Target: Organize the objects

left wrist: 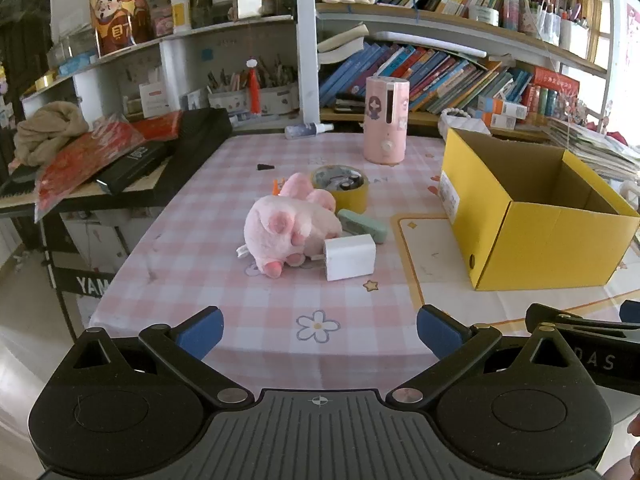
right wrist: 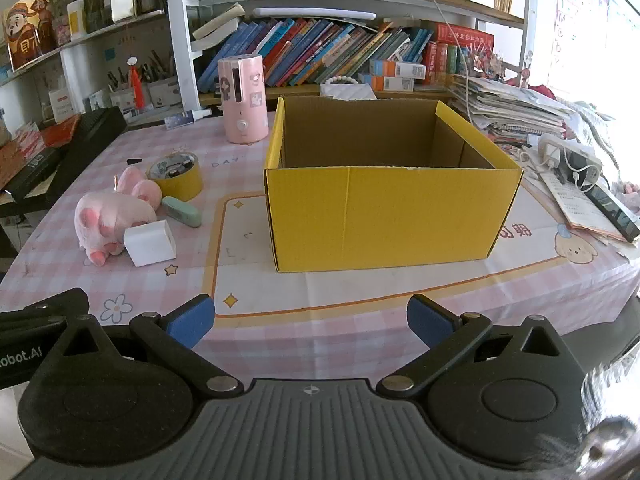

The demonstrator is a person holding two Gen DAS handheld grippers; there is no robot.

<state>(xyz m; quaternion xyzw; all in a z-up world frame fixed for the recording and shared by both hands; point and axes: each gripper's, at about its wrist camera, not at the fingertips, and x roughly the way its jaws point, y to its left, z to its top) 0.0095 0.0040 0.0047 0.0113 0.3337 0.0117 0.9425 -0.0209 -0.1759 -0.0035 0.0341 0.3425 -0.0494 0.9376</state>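
Note:
A pink plush toy (left wrist: pixel 288 226) (right wrist: pixel 114 216) lies mid-table on the pink checked cloth. A white charger block (left wrist: pixel 350 257) (right wrist: pixel 150 243) touches its near side, a green case (left wrist: pixel 362 225) (right wrist: pixel 181 211) lies beside it, and a yellow tape roll (left wrist: pixel 342 187) (right wrist: pixel 176 176) stands behind. An open, empty yellow cardboard box (left wrist: pixel 532 236) (right wrist: pixel 384 212) stands to the right. My left gripper (left wrist: pixel 320 330) is open and empty at the near table edge, short of the toy. My right gripper (right wrist: pixel 310 320) is open and empty in front of the box.
A pink cylindrical humidifier (left wrist: pixel 386 120) (right wrist: pixel 243 100) and a spray bottle (left wrist: pixel 308 130) stand at the back. A black keyboard with red packets (left wrist: pixel 132 152) lies left. Papers and a power strip (right wrist: pixel 568 160) crowd the right. Bookshelves (right wrist: pixel 340 52) line the far side.

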